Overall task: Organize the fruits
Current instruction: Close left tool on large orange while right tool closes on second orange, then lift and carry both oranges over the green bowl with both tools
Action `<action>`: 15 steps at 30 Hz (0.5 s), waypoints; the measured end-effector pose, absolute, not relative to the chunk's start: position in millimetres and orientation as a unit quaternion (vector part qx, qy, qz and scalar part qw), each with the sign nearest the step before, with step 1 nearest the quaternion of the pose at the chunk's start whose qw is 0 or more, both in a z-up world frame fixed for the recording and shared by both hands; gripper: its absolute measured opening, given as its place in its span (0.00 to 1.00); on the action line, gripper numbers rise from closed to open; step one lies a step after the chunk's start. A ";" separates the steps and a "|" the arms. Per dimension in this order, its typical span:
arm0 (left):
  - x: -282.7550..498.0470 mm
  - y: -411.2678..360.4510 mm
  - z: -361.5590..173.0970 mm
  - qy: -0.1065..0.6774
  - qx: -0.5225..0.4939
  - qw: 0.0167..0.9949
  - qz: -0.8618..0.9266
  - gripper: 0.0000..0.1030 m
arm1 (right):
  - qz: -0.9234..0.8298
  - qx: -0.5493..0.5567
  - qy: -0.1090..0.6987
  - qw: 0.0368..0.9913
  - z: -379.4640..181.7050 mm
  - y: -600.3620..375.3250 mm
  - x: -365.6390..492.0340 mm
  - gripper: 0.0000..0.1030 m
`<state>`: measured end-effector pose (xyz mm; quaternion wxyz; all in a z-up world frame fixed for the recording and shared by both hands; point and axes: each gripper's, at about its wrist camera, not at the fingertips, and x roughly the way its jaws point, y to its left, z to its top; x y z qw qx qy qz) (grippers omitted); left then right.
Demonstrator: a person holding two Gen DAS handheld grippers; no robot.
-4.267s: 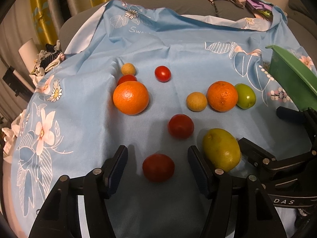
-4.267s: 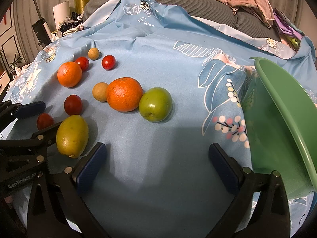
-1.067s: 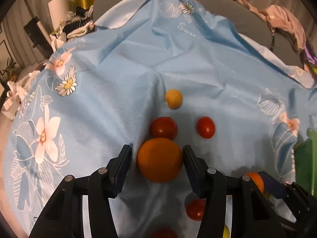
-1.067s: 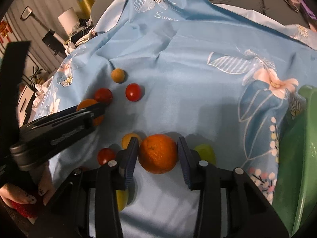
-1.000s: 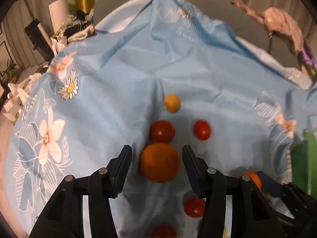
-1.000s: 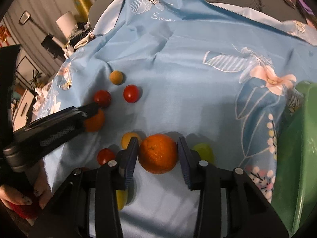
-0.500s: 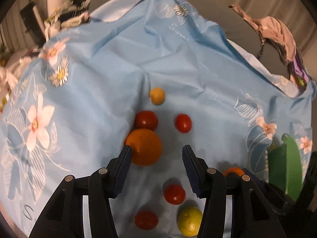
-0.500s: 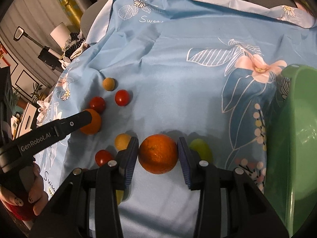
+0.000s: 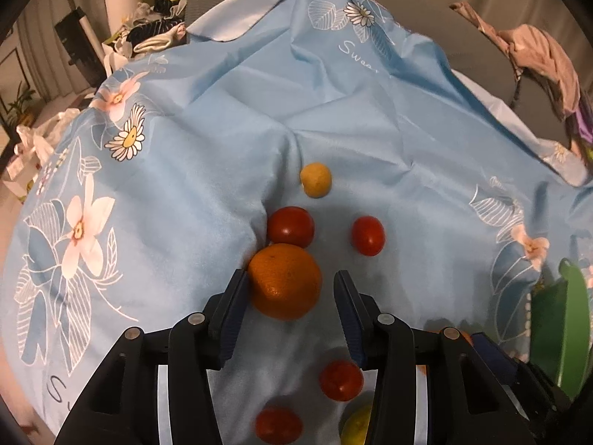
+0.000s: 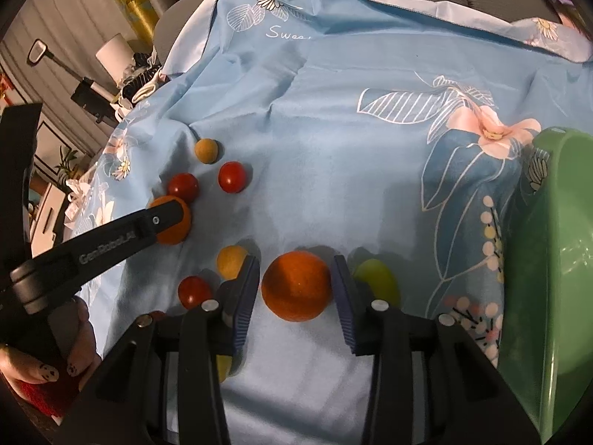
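the blue floral cloth point(image 9: 229, 118) drapes the whole surface, creased and soft, its far half bare and open up to the grey edge beyond. the green plastic basin point(image 10: 548, 267) sits at the right border, smooth, glossy, deep-walled, its rim close to the fruit.

the left gripper point(image 9: 291, 296) is spread around one dimpled round orange point(image 9: 284, 281): the left pad touches the peel, the right pad stands just clear. half a second ago that orange lay farther left between the jaws; now it is nearly centred. the right gripper point(image 10: 296, 291) pinches the other orange point(image 10: 296, 285), both ribbed blue pads against it, as it did half a second ago.

a green fruit point(image 10: 378, 282) lies just right of the right gripper, between it and the basin. a red tomato point(image 9: 291, 227) touches the left orange's far side; another tomato point(image 9: 368, 235) sits apart to the right. a small matte yellow fruit point(image 9: 315, 180) lies beyond them. two more tomatoes point(image 9: 341, 380) lie under the left gripper's right finger.
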<state>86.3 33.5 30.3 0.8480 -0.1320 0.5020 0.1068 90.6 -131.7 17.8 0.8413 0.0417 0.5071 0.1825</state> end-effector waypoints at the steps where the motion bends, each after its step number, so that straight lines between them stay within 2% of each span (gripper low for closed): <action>1: 87.4 33.0 29.5 0.502 -0.132 0.848 0.110 0.44 | 0.182 0.040 0.507 0.841 17.8 -131.0 90.5 0.39; 5: 102.5 43.5 5.4 0.552 -0.197 0.807 0.075 0.44 | 0.190 0.032 0.508 0.840 17.7 -128.1 88.8 0.41; 15: 98.9 37.1 5.3 0.513 -0.154 0.839 0.095 0.45 | 0.207 -0.004 0.510 0.835 12.1 -106.7 86.3 0.46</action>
